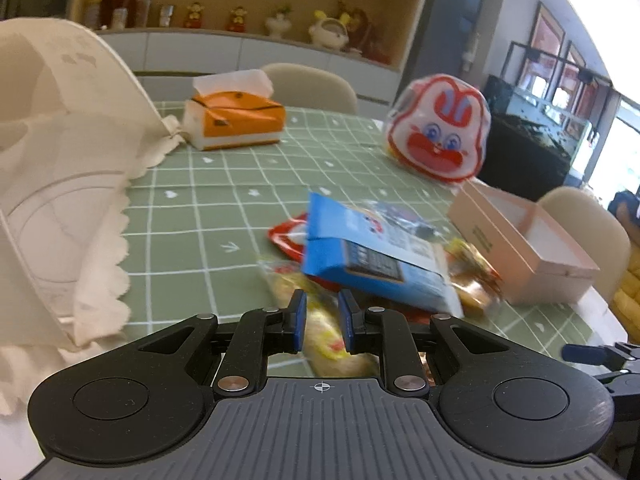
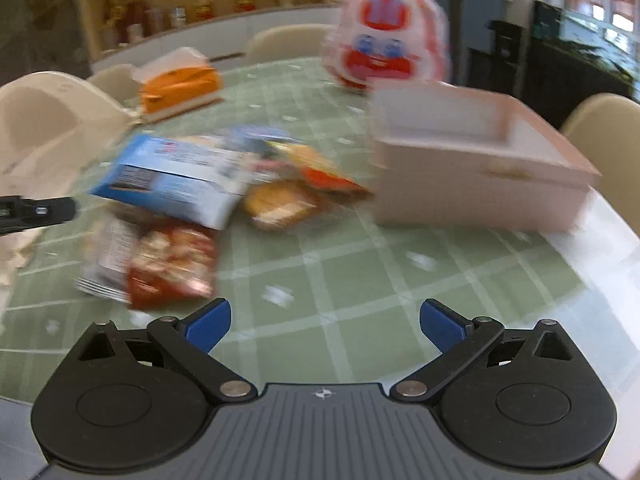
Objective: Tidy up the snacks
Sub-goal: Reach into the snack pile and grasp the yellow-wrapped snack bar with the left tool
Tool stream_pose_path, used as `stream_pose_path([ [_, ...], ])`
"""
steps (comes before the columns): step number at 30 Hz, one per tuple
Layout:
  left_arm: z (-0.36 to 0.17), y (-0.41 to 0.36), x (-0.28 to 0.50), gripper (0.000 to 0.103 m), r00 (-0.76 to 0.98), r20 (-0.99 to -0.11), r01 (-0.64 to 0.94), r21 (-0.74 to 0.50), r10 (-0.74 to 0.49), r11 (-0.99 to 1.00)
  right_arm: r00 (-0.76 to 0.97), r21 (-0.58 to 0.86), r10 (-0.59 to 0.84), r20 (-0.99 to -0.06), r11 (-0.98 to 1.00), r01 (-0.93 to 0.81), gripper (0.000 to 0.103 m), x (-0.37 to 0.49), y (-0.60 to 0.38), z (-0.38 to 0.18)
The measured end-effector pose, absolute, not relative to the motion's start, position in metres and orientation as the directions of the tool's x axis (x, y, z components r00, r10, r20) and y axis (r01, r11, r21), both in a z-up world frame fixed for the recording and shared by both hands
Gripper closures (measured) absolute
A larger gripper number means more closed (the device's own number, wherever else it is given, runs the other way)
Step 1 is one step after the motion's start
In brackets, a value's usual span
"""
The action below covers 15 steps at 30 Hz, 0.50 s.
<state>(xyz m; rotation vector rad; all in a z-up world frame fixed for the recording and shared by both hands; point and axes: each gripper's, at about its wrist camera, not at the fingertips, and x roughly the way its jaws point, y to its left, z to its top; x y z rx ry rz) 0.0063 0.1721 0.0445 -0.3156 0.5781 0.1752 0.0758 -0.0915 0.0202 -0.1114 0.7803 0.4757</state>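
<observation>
A pile of snacks lies on the green checked tablecloth (image 1: 200, 216). A blue box (image 1: 372, 256) tops it, also in the right wrist view (image 2: 176, 180). A yellow clear-wrapped snack (image 1: 320, 328) lies between the narrow jaws of my left gripper (image 1: 322, 322); whether they pinch it I cannot tell. A red and white snack bag (image 2: 160, 264) and an orange pastry pack (image 2: 280, 200) lie near the box. My right gripper (image 2: 324, 322) is wide open and empty above bare cloth. An open pink box (image 2: 472, 160) stands to the right.
A red and white rabbit-face bag (image 1: 438, 130) stands at the back. An orange tissue box (image 1: 236, 120) sits far left. A cream holder on a lace cloth (image 1: 60, 160) fills the left. Chairs (image 1: 588, 232) ring the table. The table edge (image 2: 616, 256) runs at right.
</observation>
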Motion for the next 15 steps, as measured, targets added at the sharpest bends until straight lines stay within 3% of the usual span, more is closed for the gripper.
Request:
stream_pose_path([
  [9,0.024,0.202,0.007,0.082,0.802,-0.596,-0.254,-0.404,-0.042,0.879,0.542,0.120,0.449,-0.710,0.836,-0.535,0.010,0.090,-0.014,0.010],
  [11,0.020,0.206,0.008,0.082,0.793,-0.607,-0.257,-0.424,-0.062,0.869,0.550,0.130,0.456,-0.700,0.838,-0.530,0.018,0.090,-0.013,0.009],
  [13,0.016,0.210,0.010,0.082,0.781,-0.619,-0.264,-0.445,-0.081,0.856,0.544,0.155,0.478,-0.690,0.831,-0.534,0.037,0.090,-0.020,0.012],
  [15,0.013,0.211,0.011,0.082,0.772,-0.628,-0.271,-0.459,-0.094,0.846,0.545,0.167,0.486,-0.684,0.831,-0.531,0.045,0.090,-0.030,0.012],
])
